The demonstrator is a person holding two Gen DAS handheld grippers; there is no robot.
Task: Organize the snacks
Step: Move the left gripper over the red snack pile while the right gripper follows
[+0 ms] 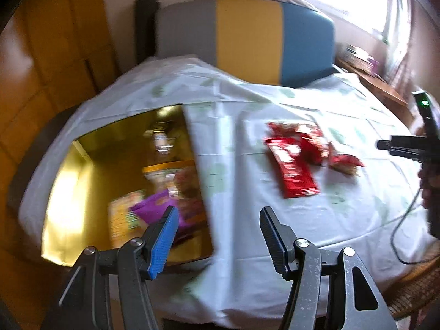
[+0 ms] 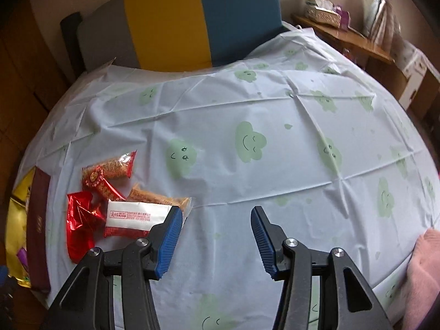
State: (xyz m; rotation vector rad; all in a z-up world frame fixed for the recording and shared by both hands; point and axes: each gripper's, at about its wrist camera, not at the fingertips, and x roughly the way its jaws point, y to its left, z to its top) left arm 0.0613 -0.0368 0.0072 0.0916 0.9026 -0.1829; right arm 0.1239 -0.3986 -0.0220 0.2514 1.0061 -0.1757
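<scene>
Snacks lie in two places: a loose cluster on the cloth-covered bench and a batch inside a gold-lined box at its left side. Nearest in the right wrist view, the right gripper [image 2: 217, 220] hangs over bare cloth with its blue-padded jaws spread and nothing between them; just beside its left finger lies a white-and-red packet [image 2: 132, 221], with a crinkled red foil wrapper [image 2: 79, 222] to its left, an orange-brown bar [image 2: 156, 198] partly under its far edge, and two red-patterned packets of golden snack [image 2: 110, 172] a little farther off. At the right edge of that view a pink sleeve [image 2: 420, 269] rests on the bench rim. In the left wrist view, which is blurred, the left gripper [image 1: 220, 228] has its jaws spread and empty, poised over the near right edge of the gold-lined box [image 1: 66, 181]; inside the box sit a purple packet [image 1: 154, 206], a yellow-green packet [image 1: 123, 217] and other wrappers too smeared to tell apart. Farther across the pale cloth with green smiling clouds [image 2: 275, 104] the red packets [image 1: 297, 154] show as one cluster, well apart from the box. Behind the bench stands a chair back in grey, yellow and teal [image 1: 247, 38], and beyond it a wooden shelf [image 2: 343, 35] under a bright window
</scene>
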